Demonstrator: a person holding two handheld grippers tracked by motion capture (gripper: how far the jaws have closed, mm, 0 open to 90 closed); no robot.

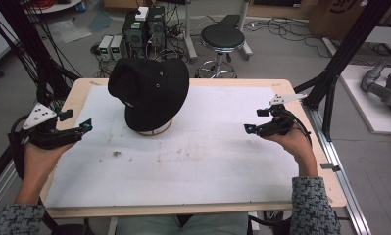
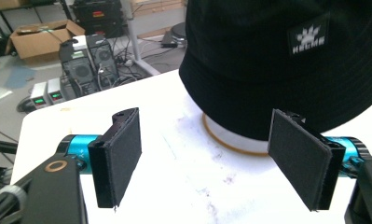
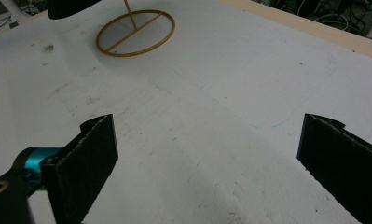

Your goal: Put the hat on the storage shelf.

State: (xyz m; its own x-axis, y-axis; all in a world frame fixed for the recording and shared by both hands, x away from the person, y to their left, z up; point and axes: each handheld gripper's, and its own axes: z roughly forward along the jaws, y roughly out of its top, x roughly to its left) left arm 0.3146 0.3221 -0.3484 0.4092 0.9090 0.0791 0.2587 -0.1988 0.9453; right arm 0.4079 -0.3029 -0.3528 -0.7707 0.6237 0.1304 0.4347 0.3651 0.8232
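Note:
A black bucket hat (image 1: 150, 90) with a small white logo patch (image 2: 308, 35) sits on a gold wire stand whose ring base (image 1: 156, 131) rests on the white mat. My left gripper (image 1: 87, 125) hovers open at the table's left edge, its jaws aimed at the hat's brim (image 2: 249, 107) a short way off. My right gripper (image 1: 250, 129) hovers open over the mat's right side, well apart from the hat. The right gripper view takes in the stand's ring (image 3: 135, 33) and thin post at the top left.
A white mat (image 1: 217, 161) with faint stains covers the wooden table (image 1: 80, 88). Beyond the far edge stand a black stool (image 1: 222, 38), computer towers (image 1: 144, 29) and cables. Black frame posts (image 1: 340, 58) rise at the right.

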